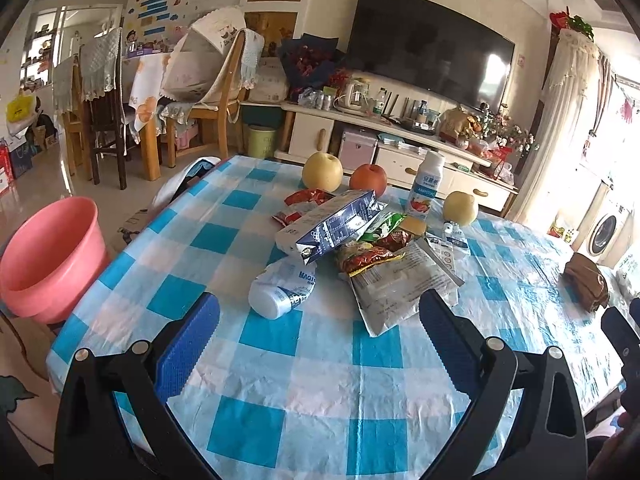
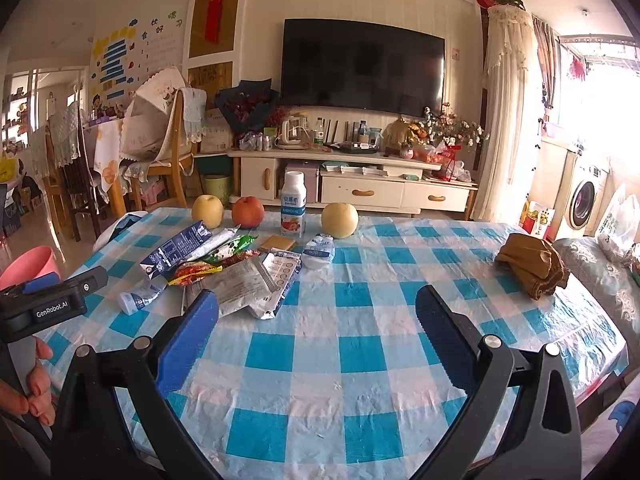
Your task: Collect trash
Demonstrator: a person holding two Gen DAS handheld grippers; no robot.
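Note:
A heap of trash lies mid-table on the blue checked cloth (image 1: 280, 336): a dark blue milk carton (image 1: 340, 224) (image 2: 176, 250), a red snack wrapper (image 1: 370, 260) (image 2: 196, 270), a silvery-white bag (image 1: 400, 288) (image 2: 244, 284) and a tipped white bottle (image 1: 282, 286) (image 2: 138, 298). A second small white bottle (image 2: 319, 251) lies further right. My left gripper (image 1: 320, 312) hangs open just short of the tipped bottle and bag, empty. My right gripper (image 2: 318, 308) is open too, over bare cloth right of the heap.
A pink basin (image 1: 48, 256) (image 2: 28, 266) stands off the table's left edge. Two yellow pears (image 1: 322, 172) (image 1: 461, 208), an apple (image 1: 368, 180) and an upright yoghurt bottle (image 1: 426, 188) line the far edge. A brown cloth (image 2: 532, 266) lies right. A hand (image 2: 38, 396) holds the left gripper.

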